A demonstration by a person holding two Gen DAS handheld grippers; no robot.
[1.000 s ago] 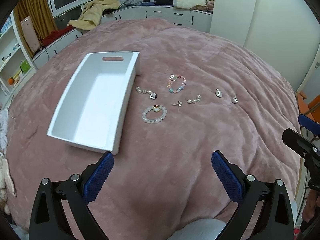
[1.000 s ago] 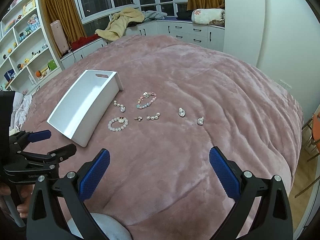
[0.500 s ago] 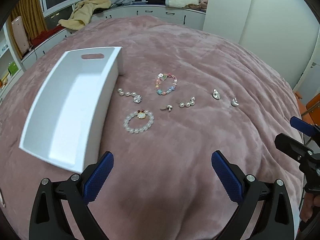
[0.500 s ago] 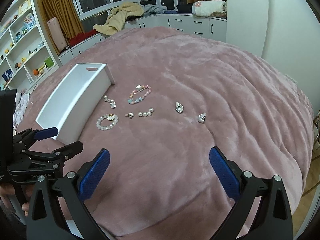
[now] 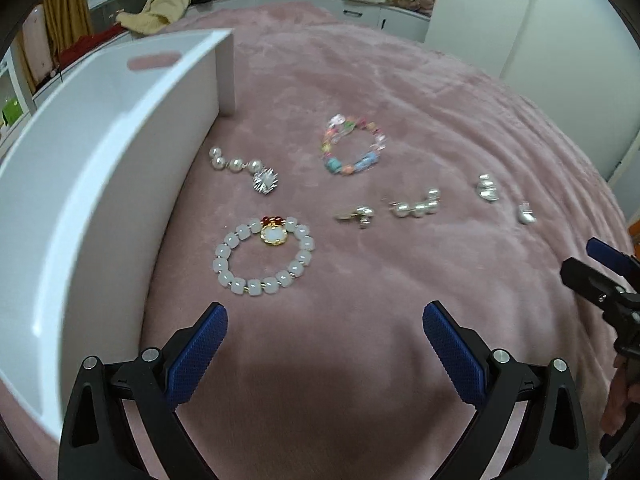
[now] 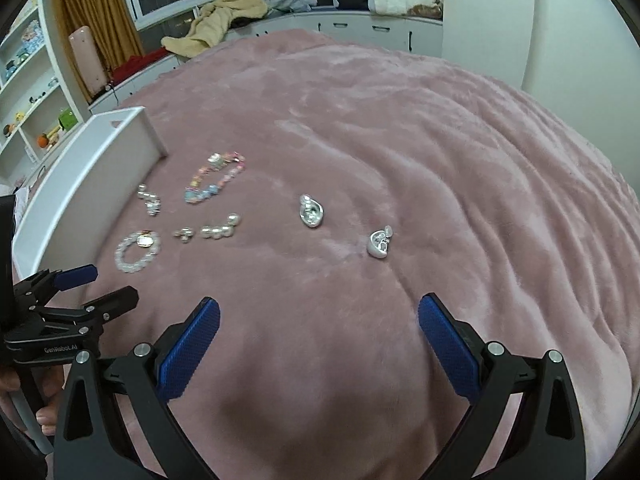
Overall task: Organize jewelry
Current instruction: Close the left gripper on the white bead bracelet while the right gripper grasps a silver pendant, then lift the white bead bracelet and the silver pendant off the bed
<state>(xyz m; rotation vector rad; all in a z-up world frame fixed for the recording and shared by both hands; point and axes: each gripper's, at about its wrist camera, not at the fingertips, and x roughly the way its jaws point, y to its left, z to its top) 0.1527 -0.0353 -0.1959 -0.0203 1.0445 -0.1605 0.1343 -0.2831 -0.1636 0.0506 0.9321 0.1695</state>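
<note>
Left wrist view shows the white bead bracelet (image 5: 264,257) lying flat on the pink bed (image 5: 400,112), just ahead of the left gripper (image 5: 325,340) and a little to its left, right beside the white tray (image 5: 80,184). Its jaws are wide and hold nothing. The right gripper (image 6: 319,338), jaws wide too, is farther off, so the left looks better placed.

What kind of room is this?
Most likely a bedroom at home: a pink plush blanket over a bed, ochre curtains at big windows, and white shelves of toys.
</note>
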